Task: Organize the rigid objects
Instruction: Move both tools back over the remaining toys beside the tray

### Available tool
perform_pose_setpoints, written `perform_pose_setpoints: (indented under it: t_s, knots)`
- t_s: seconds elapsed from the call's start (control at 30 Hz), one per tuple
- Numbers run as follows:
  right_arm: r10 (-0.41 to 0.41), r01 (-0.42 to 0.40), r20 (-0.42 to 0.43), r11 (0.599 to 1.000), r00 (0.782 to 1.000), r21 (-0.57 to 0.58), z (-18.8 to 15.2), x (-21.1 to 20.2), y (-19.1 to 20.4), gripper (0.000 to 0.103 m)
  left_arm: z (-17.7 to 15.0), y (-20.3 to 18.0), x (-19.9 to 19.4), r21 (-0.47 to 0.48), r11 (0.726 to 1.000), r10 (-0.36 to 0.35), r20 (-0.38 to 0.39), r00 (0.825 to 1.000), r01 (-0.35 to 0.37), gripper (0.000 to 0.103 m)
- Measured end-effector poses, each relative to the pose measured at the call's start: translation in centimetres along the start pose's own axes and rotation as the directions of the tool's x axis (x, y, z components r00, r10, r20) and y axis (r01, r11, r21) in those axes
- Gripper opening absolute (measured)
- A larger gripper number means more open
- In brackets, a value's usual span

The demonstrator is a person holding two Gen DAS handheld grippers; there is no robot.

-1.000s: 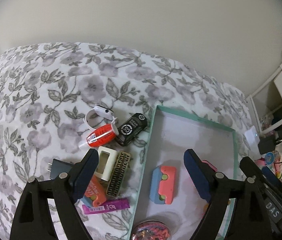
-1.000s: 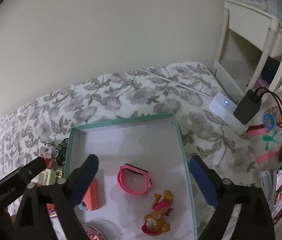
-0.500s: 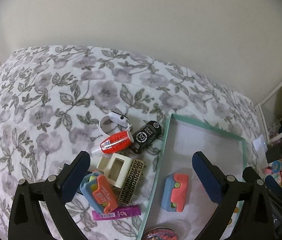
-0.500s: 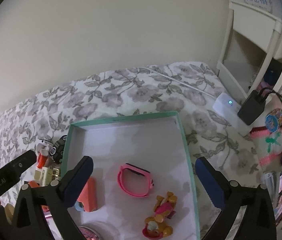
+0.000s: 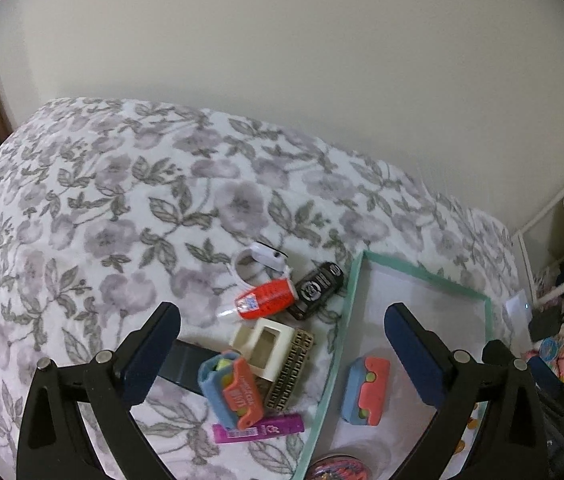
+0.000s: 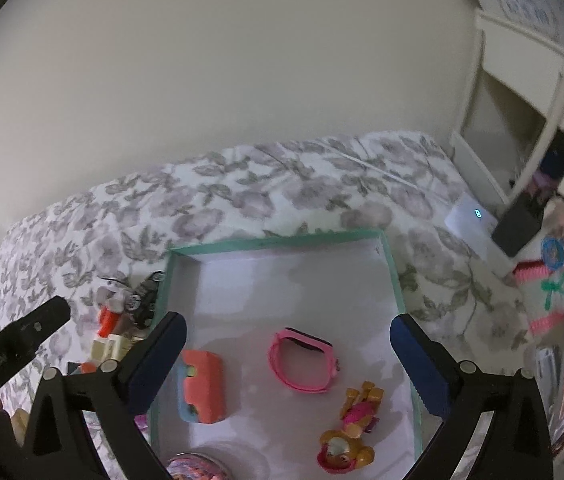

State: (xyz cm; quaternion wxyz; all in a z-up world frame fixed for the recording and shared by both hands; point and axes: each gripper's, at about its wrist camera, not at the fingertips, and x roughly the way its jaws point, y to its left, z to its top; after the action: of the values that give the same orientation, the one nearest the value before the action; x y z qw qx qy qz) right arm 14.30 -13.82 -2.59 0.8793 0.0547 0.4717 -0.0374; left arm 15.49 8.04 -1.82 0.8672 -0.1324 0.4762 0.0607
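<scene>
The left tongs (image 5: 282, 354) hang wide open over the bed (image 5: 121, 200), with nothing gripped; their jaws have just been opening. Between and below the fingers lies a loose pile on the flowered bedspread, just left of a shallow green-rimmed box (image 5: 356, 280). In the pile, a blue and orange toy case (image 5: 233, 394) lies nearest the camera, partly on top of a cream square frame (image 5: 263, 344) and beside a gold patterned bar (image 5: 292, 368). A purple strip (image 5: 259, 432) lies in front of them. A dark blue flat block (image 5: 185, 364) sticks out from under the case toward the left finger. Further back are a red tube (image 5: 267, 300), a black toy car (image 5: 316, 290) touching the box's corner, and a white ring-shaped watch (image 5: 259, 262).

The right tongs (image 6: 288, 364) are also open and empty, held above the box (image 6: 277, 240). Inside it, on the white floor, lie a second blue and orange case (image 6: 201, 386) near the left wall, a pink watch (image 6: 304, 362) in the middle, and a small pink and gold toy figure (image 6: 350, 428) toward the right front. A round patterned thing (image 6: 195, 466) sits at the front edge, cut off by the frame. The left tool's black arm (image 6: 17, 340) shows at the left side of this view.
</scene>
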Motion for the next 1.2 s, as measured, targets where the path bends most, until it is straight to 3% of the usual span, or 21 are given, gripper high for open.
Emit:
perform_pose_setpoints:
  t_s: [0.2, 0.53, 0.93, 1.2]
  knots:
    - [0.027, -0.027, 0.008, 0.998, 1.000, -0.059, -0.1, -1.0, 2.9, 0.103, 0.1, 2.3, -1.9, -0.041, 0.997, 0.060, 0.045, 0.997, -0.058, 0.102]
    - [0.069, -0.081, -0.074, 0.979, 0.995, -0.188, -2.3, 0.3, 8.3, 0.103, -1.1, 8.6, -3.2, -0.171, 0.974, 0.151, -0.014, 0.988, -0.151, 0.102]
    - [0.191, -0.235, -0.205, 0.948, 0.960, -0.217, -5.1, 2.6, 12.6, 0.103, -3.0, 12.8, -1.1, -0.231, 0.957, 0.151, -0.118, 0.981, -0.175, 0.102]
    - [0.177, -0.251, -0.257, 0.923, 0.950, -0.293, -7.0, 4.3, 15.0, 0.103, -4.4, 13.9, 2.2, -0.270, 0.948, 0.108, -0.222, 0.969, -0.167, 0.102]
